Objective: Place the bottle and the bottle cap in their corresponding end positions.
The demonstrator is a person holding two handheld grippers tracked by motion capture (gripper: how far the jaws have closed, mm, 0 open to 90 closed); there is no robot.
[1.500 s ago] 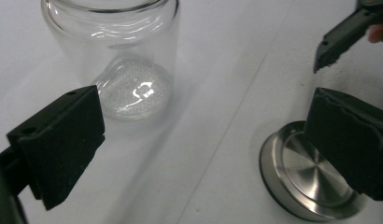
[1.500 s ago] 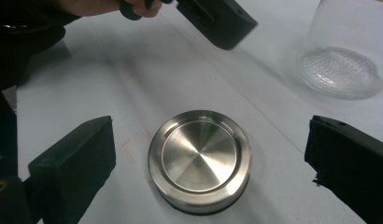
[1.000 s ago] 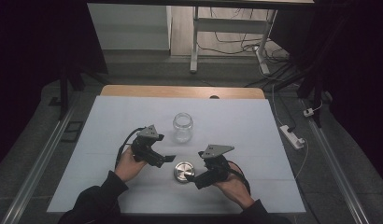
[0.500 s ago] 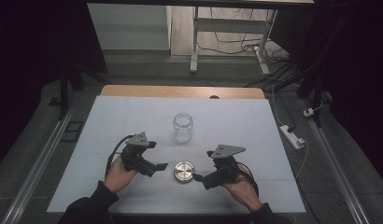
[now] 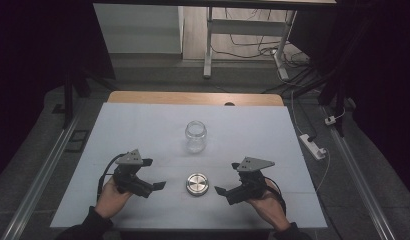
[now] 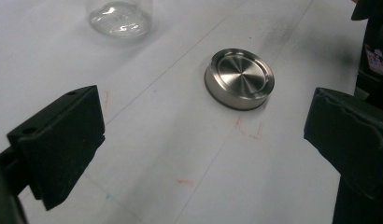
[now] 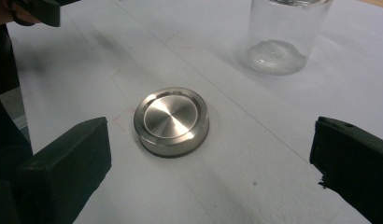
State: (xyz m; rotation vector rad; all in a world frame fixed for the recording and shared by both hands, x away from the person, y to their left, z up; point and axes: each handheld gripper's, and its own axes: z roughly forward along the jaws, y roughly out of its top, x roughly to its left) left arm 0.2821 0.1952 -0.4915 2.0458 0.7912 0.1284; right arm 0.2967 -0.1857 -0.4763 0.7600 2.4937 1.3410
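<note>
A clear, empty glass jar (image 5: 196, 136) stands upright and lidless at the middle of the white table (image 5: 143, 125). Its round brushed-metal lid (image 5: 198, 184) lies flat on the table nearer the person, apart from the jar. My left gripper (image 5: 154, 174) rests left of the lid, open and empty, pointing toward it. My right gripper (image 5: 228, 178) sits right of the lid, also open and empty. In the left gripper view the lid (image 6: 239, 77) lies ahead of the spread jaws, the jar (image 6: 119, 16) beyond. In the right gripper view the lid (image 7: 172, 120) lies between and just beyond the jaws, the jar (image 7: 284, 37) behind.
A wooden strip (image 5: 193, 98) edges the table's far side. A white power strip (image 5: 313, 146) lies on the floor off the right edge, and a desk frame with cables (image 5: 243, 40) stands beyond the table. Faint red marks (image 6: 250, 130) dot the surface near the lid.
Both hands have drawn back toward the near edge and spread apart, away from the jar and lid. Jar and lid have not moved; both grippers stayed open.
</note>
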